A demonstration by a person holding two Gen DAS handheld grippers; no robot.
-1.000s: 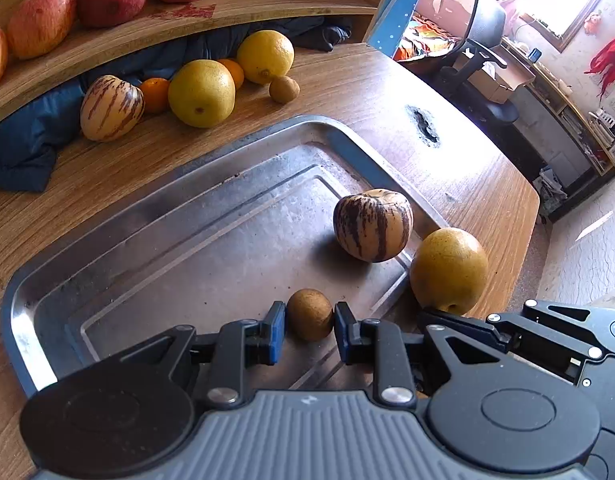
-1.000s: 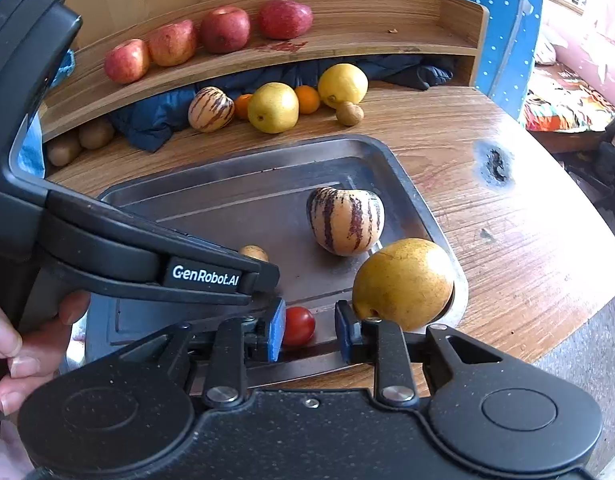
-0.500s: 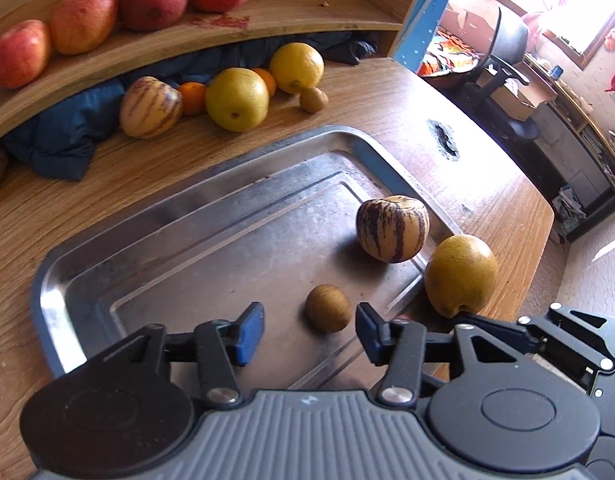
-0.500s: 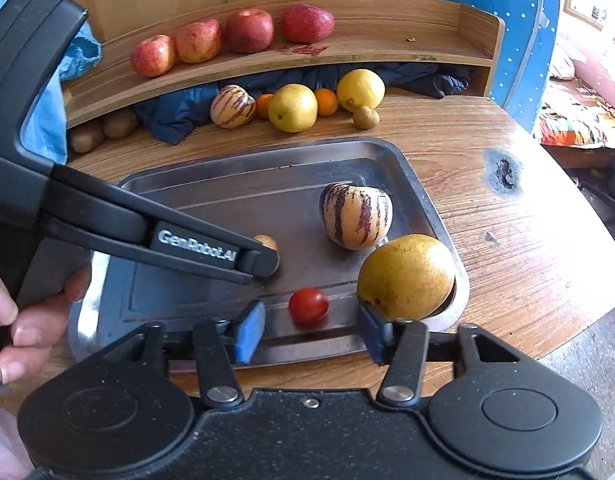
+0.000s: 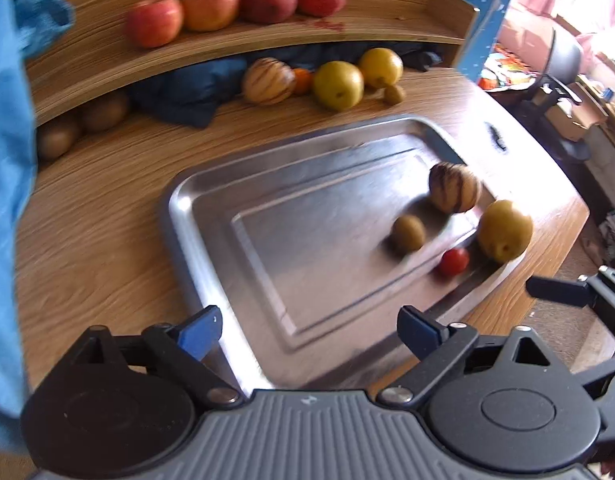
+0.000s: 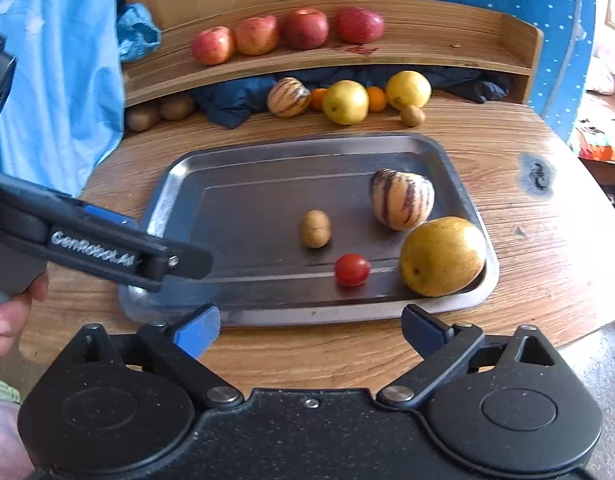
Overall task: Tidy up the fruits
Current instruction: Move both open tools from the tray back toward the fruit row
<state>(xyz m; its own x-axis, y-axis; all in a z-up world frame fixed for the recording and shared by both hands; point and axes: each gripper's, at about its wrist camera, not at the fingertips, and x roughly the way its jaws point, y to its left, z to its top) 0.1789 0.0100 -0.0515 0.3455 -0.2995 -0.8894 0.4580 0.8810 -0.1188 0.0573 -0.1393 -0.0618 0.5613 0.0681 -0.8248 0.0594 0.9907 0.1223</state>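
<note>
Steel tray [image 6: 175, 184] on the wooden counter [image 6: 527, 208] is holding four fruits, all sitting toward its 4 o'clock corner: a yellow pear [image 6: 443, 256], a striped melon [image 6: 401, 199], a kiwi [image 6: 315, 229] and a cherry tomato [image 6: 351, 269]. Both the left gripper [image 5: 309, 330] and the right gripper [image 6: 310, 327] are hanging wide and empty at 6 o'clock. More fruit is waiting at 12 o'clock beside the shelf [image 6: 447, 52], so the sorting appears partly done.
</note>
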